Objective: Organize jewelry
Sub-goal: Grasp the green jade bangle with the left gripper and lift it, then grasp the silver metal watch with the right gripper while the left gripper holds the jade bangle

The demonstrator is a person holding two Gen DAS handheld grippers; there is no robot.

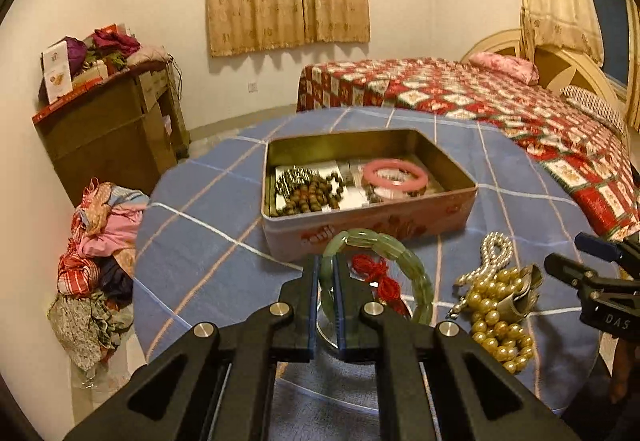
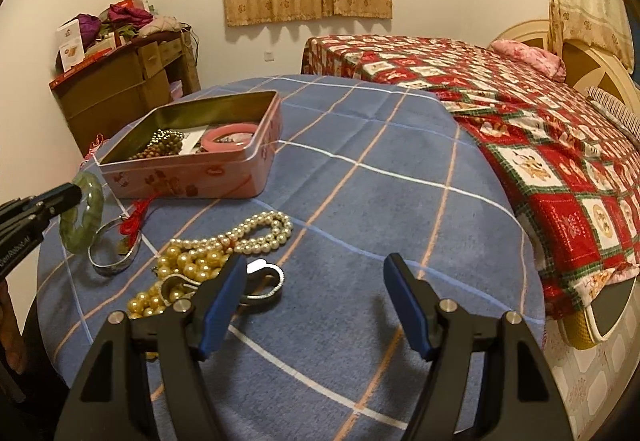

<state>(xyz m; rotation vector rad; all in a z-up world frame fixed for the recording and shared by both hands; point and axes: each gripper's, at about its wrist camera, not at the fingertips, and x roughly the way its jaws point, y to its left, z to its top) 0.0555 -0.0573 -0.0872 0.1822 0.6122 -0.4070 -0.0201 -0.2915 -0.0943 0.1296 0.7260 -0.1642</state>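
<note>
My left gripper [image 1: 328, 265] is shut on a green jade bangle [image 1: 416, 273] and holds it tilted, just in front of the open pink tin [image 1: 372, 229]; the bangle also shows in the right wrist view [image 2: 82, 217]. The tin [image 2: 192, 177] holds a pink bangle [image 1: 394, 173] and dark bead strings [image 1: 312, 193]. On the blue checked cloth lie a red knotted charm [image 1: 376, 273], a silver bangle [image 2: 116, 257], a white pearl strand [image 2: 260, 231], gold pearls [image 2: 184, 265] and a silver clasp piece [image 2: 264, 281]. My right gripper [image 2: 316, 273] is open and empty above the cloth.
The round table [image 2: 360, 181] stands beside a bed with a red patterned cover [image 2: 540, 129]. A brown cabinet [image 1: 108, 129] with clutter stands at the left wall. A heap of clothes [image 1: 96, 265] lies on the floor at the left.
</note>
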